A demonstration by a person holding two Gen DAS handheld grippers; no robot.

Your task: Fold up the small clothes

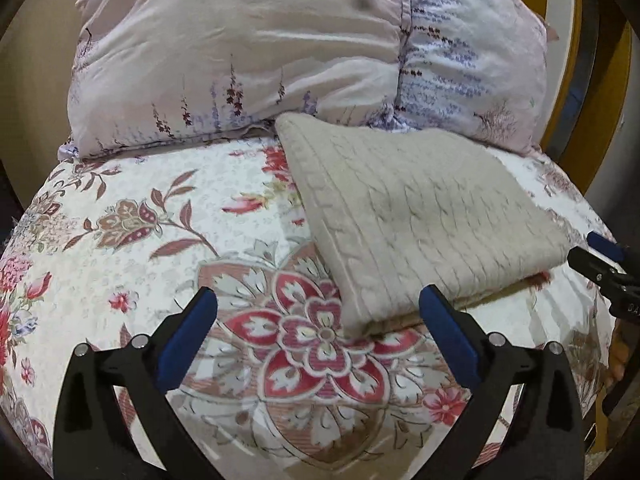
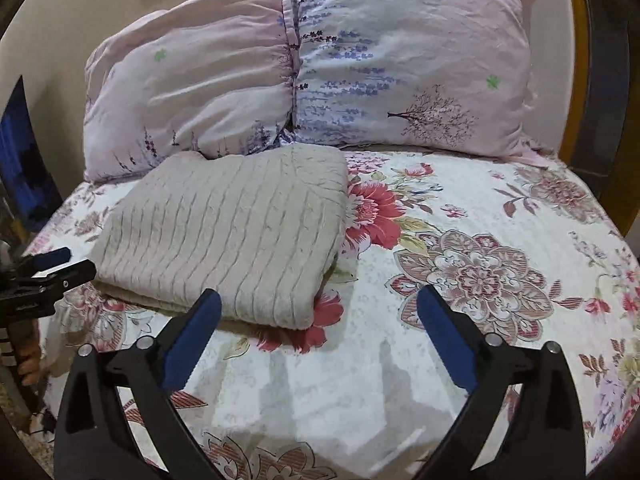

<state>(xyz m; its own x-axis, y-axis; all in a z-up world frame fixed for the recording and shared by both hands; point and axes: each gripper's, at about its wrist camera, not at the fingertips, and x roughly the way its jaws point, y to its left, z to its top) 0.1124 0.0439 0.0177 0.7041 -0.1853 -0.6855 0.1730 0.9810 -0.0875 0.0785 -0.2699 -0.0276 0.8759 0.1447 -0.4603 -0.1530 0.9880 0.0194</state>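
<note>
Sweater, a beige cable-knit one folded into a thick rectangle (image 1: pixel 416 216), lies on the floral quilted bedspread (image 1: pixel 132 216), its far edge against two pale lilac pillows (image 1: pixel 240 52). The left gripper (image 1: pixel 318 308) hovers at the bundle's near corner, jaws spread wide and empty, one blue pad overlapping the folded edge. The right gripper (image 2: pixel 318 308) is equally released, the bundle lying ahead and to its left. Both look about equally near. The long axis seems to run across between them.

A floral-sheeted bed (image 2: pixel 460 208) carries a folded beige knit (image 2: pixel 224 232) and seemingly two pillows (image 2: pixel 320 64).
</note>
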